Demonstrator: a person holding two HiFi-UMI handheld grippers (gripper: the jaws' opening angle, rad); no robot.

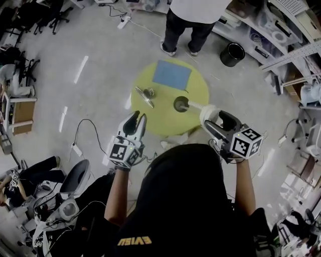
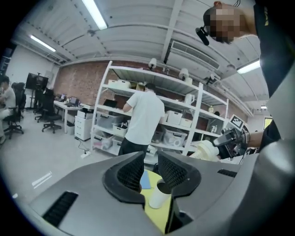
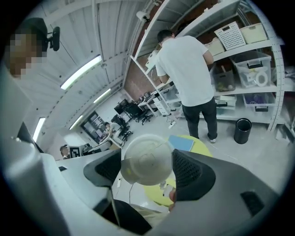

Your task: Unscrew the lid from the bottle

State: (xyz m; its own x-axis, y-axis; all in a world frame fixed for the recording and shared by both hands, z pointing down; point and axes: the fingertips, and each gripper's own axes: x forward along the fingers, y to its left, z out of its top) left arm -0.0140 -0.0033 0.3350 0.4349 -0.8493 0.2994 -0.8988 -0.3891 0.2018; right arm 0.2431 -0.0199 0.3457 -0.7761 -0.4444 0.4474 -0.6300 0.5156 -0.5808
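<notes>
Dark top (image 1: 185, 201) of the wearer fills the bottom of the head view, both forearms raised.

Surface: round yellow table (image 1: 198, 83) on a glossy grey floor (image 1: 100, 75). On it are a blue sheet (image 1: 172, 74) toward the far edge, small metal pieces (image 1: 146, 94) at the left, and a white cup (image 1: 180, 104) with a dark inside near the middle.

Room: white shelving (image 2: 193, 99) with boxes against a brick wall (image 2: 78, 80). Standing person (image 1: 193, 15) in a white shirt faces the shelves, just beyond the table's far edge. Black bin (image 1: 232, 54) stands to the right, apart from the table. Office chairs (image 2: 48, 113) at far left. Power strip (image 1: 76, 149) with a cable on the floor at near left.

Clearance: bare floor left of the table. Both tongs are held in the air at the table's near side, well apart from each other.

Left gripper (image 1: 138, 118): jaws narrow, a slim gap, nothing in it; cup and table show beyond.

Right gripper (image 1: 213, 119): jaws wide, clamped on the sides of the cream bottle (image 3: 148, 161).

Bottle: off the table. Long axis runs along the jaws, toward the table and sloping down; its own view shows a round end face-on. Body narrows toward the cup. Whether the lid is on, cannot tell.
</notes>
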